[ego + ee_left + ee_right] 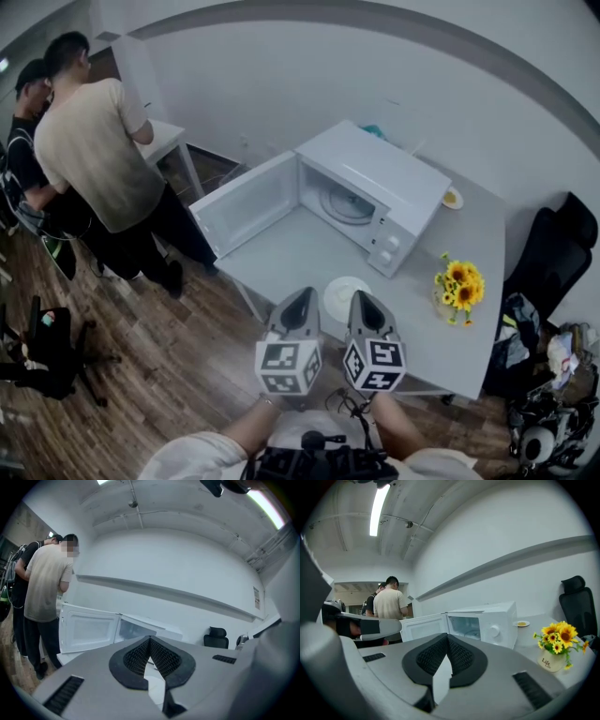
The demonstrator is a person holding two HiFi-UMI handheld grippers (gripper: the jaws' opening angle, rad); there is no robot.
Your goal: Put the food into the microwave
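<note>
A white microwave [375, 183] stands on the grey table [281, 253] with its door [248, 202] swung wide open to the left, and the glass turntable shows inside. A small plate with yellow food [452, 198] lies behind the microwave's right end; the right gripper view shows this food plate [521, 624] too. An empty white plate [345, 295] rests near the table's front edge. My left gripper [302, 292] and right gripper [364, 296] hover side by side over that edge, both shut with nothing in them. Both point towards the microwave [487, 623].
A pot of sunflowers [459, 286] stands on the table, right of the microwave. A black office chair [553, 244] and clutter sit at the right. Two people [94, 150] stand at another table to the left, beyond the open door [89, 629].
</note>
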